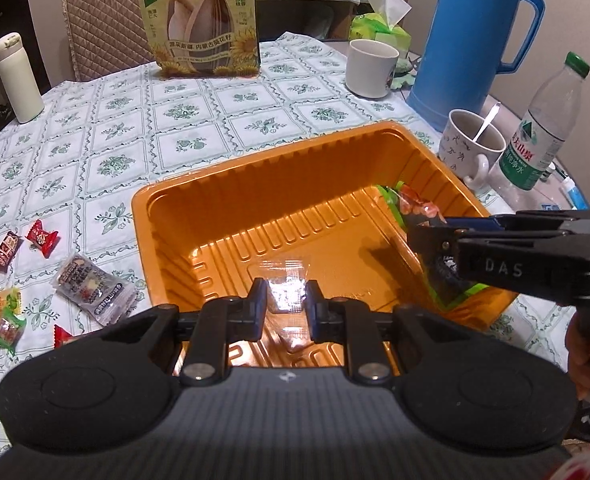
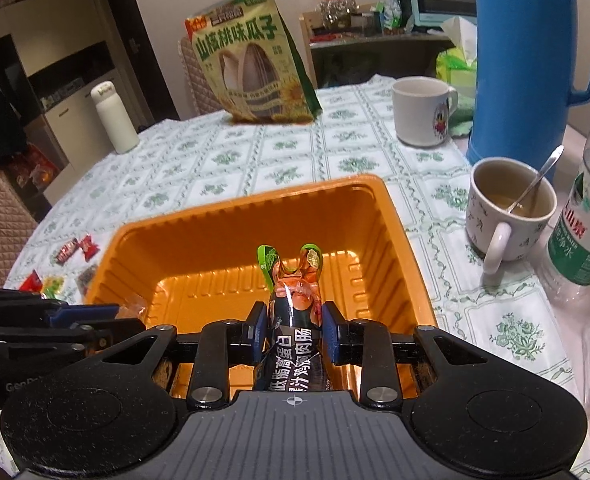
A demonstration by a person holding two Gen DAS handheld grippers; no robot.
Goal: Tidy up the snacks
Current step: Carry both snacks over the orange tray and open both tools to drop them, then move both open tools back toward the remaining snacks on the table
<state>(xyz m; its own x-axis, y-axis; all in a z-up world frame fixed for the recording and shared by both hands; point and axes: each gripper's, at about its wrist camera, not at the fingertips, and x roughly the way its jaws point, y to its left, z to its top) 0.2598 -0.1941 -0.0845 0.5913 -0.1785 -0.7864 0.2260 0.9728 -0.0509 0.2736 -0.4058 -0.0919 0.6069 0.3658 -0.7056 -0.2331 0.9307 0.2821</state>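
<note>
Above the ribbed orange plastic tray [image 2: 395, 248], your right gripper [image 2: 293, 330] pinches a dark, glossy sausage stick [image 2: 295, 304] at mid-length; your left gripper [image 1: 286, 306] clamps a clear, crinkly packet [image 1: 285, 294]. Both look light and slippery, so hold the middles.

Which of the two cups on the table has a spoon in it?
The patterned cup beside the water bottle holds the spoon; the plain white cup farther back holds none.

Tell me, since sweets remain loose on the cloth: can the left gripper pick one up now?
Probably not yet: the left gripper is shut on a clear packet over the tray; the sweets lie unobstructed.
</note>
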